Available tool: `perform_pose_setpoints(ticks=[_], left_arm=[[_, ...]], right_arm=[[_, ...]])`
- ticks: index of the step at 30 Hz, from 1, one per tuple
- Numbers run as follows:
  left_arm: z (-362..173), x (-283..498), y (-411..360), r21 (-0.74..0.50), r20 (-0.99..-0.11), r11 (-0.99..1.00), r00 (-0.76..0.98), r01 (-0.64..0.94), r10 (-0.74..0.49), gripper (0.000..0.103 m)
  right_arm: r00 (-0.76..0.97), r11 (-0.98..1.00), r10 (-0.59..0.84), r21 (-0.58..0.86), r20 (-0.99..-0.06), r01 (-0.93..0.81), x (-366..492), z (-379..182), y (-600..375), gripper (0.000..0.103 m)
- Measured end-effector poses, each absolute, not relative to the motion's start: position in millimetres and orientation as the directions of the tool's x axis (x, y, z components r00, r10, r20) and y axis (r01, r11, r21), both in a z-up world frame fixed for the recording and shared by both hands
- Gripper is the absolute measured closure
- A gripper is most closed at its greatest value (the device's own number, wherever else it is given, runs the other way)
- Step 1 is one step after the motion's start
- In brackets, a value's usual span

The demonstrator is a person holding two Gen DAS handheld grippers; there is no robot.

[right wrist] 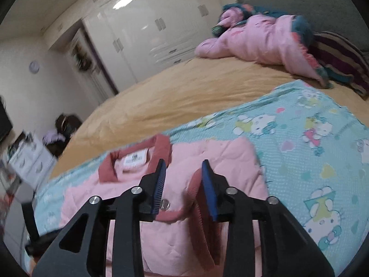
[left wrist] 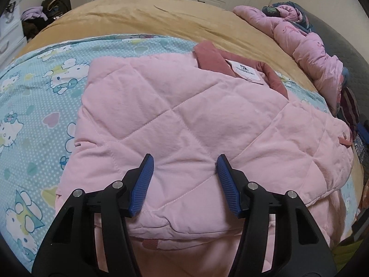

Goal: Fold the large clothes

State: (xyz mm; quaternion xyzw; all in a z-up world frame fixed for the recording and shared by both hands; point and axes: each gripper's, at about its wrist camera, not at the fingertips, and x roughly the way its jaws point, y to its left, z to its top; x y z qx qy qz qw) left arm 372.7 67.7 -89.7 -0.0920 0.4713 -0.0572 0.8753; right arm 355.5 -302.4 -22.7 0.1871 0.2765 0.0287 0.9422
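A pink quilted jacket (left wrist: 184, 115) with a dark pink collar (left wrist: 212, 57) and a white label lies folded on a blue cartoon-cat sheet (left wrist: 34, 97). My left gripper (left wrist: 184, 164) is open just above the jacket's near part and holds nothing. In the right wrist view the same jacket (right wrist: 221, 161) lies below my right gripper (right wrist: 184, 166), which is open. A dark pink ribbed cuff (right wrist: 198, 189) stands between its fingers and rests against the right finger; the jaws are not closed on it. A metal snap (right wrist: 165, 204) shows beside the left finger.
The sheet lies on a tan bed cover (left wrist: 161, 16). A heap of pink and teal bedding (right wrist: 260, 39) and a striped cloth (right wrist: 341, 62) lie by the grey headboard (right wrist: 322, 4). White wardrobes (right wrist: 143, 32) and a white drawer unit (right wrist: 30, 159) stand beyond the bed.
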Motion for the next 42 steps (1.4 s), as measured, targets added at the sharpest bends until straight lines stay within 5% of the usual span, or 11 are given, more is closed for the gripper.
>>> perform_pose_setpoints(ticks=[7, 15, 31, 32, 34, 42], left_arm=[[-92, 374, 65, -0.197, -0.82, 0.98, 0.545, 0.017, -0.174, 0.053], [-95, 375, 63, -0.178, -0.822, 0.984, 0.546, 0.027, -0.164, 0.053], [-96, 377, 57, -0.136, -0.83, 0.99, 0.541, 0.043, -0.138, 0.052], [-92, 377, 57, -0.13, -0.834, 0.99, 0.535, 0.049, -0.136, 0.05], [-86, 376, 57, -0.126, -0.833, 0.991, 0.536, 0.051, -0.134, 0.031], [-74, 373, 61, -0.144, -0.831, 0.988, 0.537, 0.049, -0.148, 0.009]], right_arm=[[0.738, 0.935, 0.325, 0.319, -0.591, -0.156, 370, -34, -226, 0.028], [0.572, 0.975, 0.22, 0.183, -0.79, -0.122, 405, -102, -200, 0.027], [0.623, 0.985, 0.173, 0.13, -0.763, -0.115, 397, -113, -194, 0.023], [0.628, 0.982, 0.189, 0.146, -0.755, -0.121, 394, -107, -195, 0.018], [0.649, 0.979, 0.201, 0.166, -0.734, -0.116, 389, -98, -198, 0.005], [0.673, 0.968, 0.237, 0.229, -0.701, -0.102, 382, -85, -210, 0.004]])
